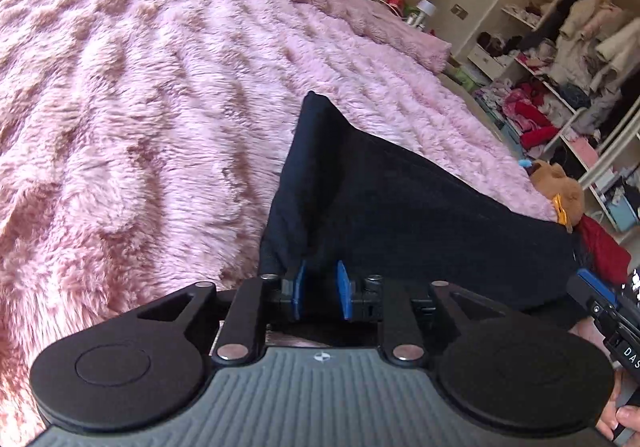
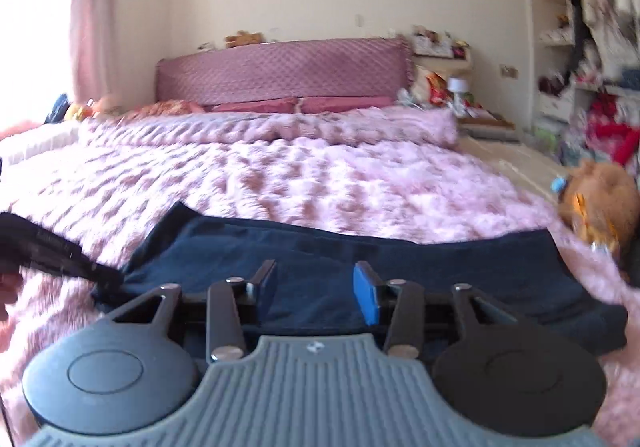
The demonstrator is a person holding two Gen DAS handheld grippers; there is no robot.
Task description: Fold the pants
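The dark navy pants [image 1: 400, 207] lie folded on the pink fluffy bed cover [image 1: 140, 107]. In the left wrist view my left gripper [image 1: 322, 289] has its blue pads a small gap apart, with the near edge of the pants rising between them into a peak; it looks shut on that fabric. My right gripper [image 2: 316, 291] is open, its blue pads wide apart just above the pants [image 2: 360, 251], holding nothing. The right gripper's tip also shows at the right edge of the left wrist view [image 1: 596, 287]. The left gripper's dark body shows at the left of the right wrist view [image 2: 52, 247].
A brown plush toy [image 2: 596, 195] lies at the bed's right edge. A pink headboard [image 2: 280, 75] and pillows are at the far end. Open shelves full of clothes [image 1: 560, 59] stand to the right. A cluttered nightstand [image 2: 448, 91] is beside the headboard.
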